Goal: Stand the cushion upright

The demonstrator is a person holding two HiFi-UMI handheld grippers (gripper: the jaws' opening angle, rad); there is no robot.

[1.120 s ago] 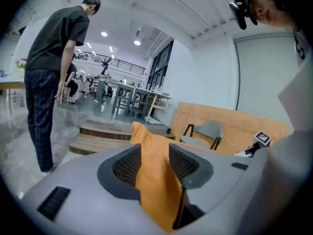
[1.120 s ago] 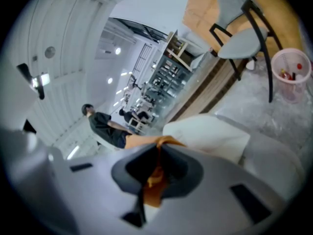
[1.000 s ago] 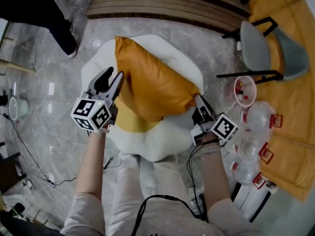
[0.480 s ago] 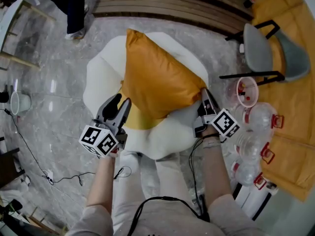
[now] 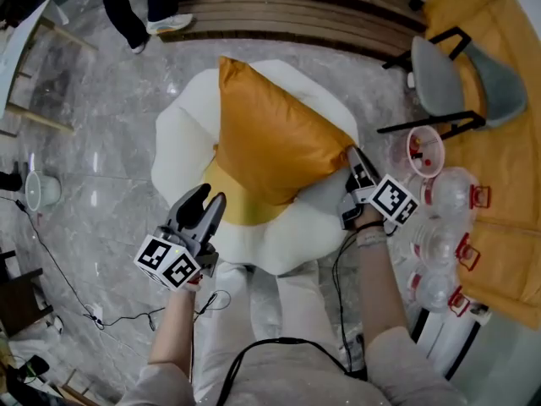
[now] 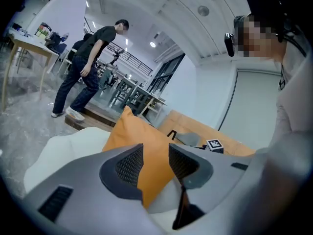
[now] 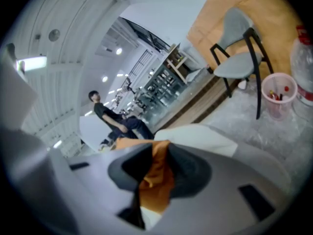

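An orange cushion (image 5: 270, 134) stands tilted on its edge on a white, egg-shaped seat (image 5: 177, 142) with a yellow centre. My right gripper (image 5: 353, 154) is at the cushion's right corner. In the right gripper view the orange cloth (image 7: 157, 180) still fills the gap between the pads of that gripper (image 7: 154, 166) while its jaws are opening. My left gripper (image 5: 211, 195) is open and holds nothing. It hangs off the seat's near left side, apart from the cushion (image 6: 128, 136), which shows beyond the gripper (image 6: 155, 161) in the left gripper view.
A grey chair (image 5: 456, 74) stands at the right on an orange mat. Below it are a pink cup (image 5: 420, 152) and several clear lidded tubs (image 5: 448, 201). Wooden steps (image 5: 296, 15) run along the top, with a person's legs (image 5: 148, 7) there. Cables lie on the floor.
My left gripper drew back from the cushion's left side toward the near edge of the seat. The right gripper stayed at the corner. The person in the background walked to the right.
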